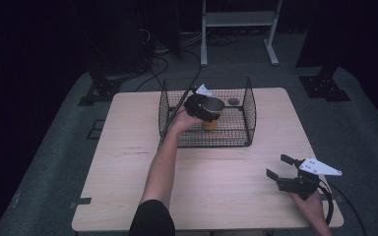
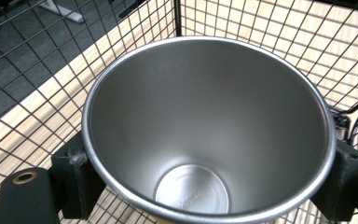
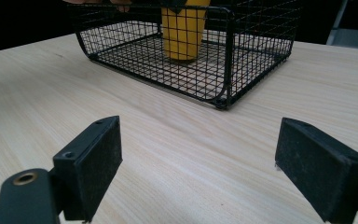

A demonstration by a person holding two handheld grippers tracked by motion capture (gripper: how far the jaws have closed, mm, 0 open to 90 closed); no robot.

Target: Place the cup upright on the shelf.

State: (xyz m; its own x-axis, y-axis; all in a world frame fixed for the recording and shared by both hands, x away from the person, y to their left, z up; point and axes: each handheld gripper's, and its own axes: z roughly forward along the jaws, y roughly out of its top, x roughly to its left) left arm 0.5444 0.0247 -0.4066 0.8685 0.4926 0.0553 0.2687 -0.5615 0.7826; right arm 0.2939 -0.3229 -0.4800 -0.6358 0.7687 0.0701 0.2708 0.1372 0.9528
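Note:
A cup, yellow outside (image 1: 210, 123) and bare steel inside (image 2: 205, 126), stands upright inside a black wire basket (image 1: 248, 105). My left gripper (image 1: 207, 110) reaches into the basket from the left and is shut on the cup just below its rim, one pad (image 2: 77, 179) on each side. In the right gripper view the yellow cup (image 3: 184, 32) has its base at the floor of the basket (image 3: 223, 60). My right gripper (image 1: 276, 166) rests low over the table near the front right, open, with bare wood between its pads (image 3: 95, 158).
The wooden table (image 1: 128, 147) carries the basket at its far middle. A small dark disc (image 1: 233, 102) lies in the basket behind the cup. A white metal stand (image 1: 238, 19) and cables sit on the floor beyond the table.

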